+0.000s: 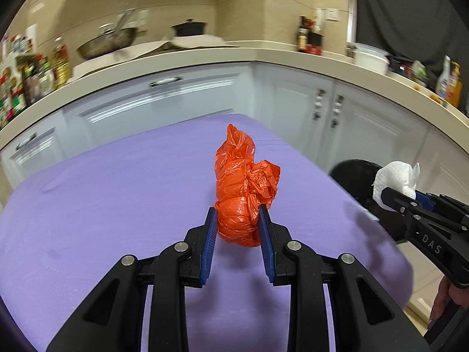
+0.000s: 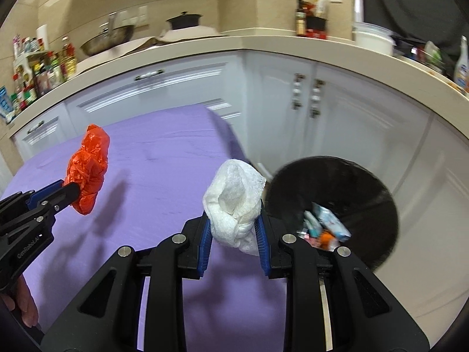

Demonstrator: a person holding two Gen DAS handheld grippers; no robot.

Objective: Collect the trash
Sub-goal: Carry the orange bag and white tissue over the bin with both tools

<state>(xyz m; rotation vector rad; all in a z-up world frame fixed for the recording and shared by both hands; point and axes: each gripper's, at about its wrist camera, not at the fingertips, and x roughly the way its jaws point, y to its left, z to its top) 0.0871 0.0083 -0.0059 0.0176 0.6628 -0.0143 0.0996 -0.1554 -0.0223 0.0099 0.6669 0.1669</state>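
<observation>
A: A kitchen is seen, white cabinets behind and a purple-covered surface (image 2: pixel 164 158) in front, with a black bin (image 2: pixel 346 193) standing just beside its edge, a few wrappers already lying inside.

B: What is held?

A: A crumpled red plastic bag (image 1: pixel 240 193) is clamped between the fingers of the left gripper (image 1: pixel 239 220), above the surface. A wad of white paper towel (image 2: pixel 234 205) is pinched in the right gripper (image 2: pixel 234 228), near the bin's rim.

B: What could go wrong?

A: The red bag is gripped only at its lower part (its loose top stands free), so it could slip out or unfurl if swung quickly. The towel hangs partly below the fingers and could be dropped short of the bin, on the surface edge or the floor, if released too early. The two grippers are near each other, so a clash is possible over the bin.

B: And the pose?

A: Both grippers are pitched forward and downward, side by side, the right one nearer the bin.
</observation>
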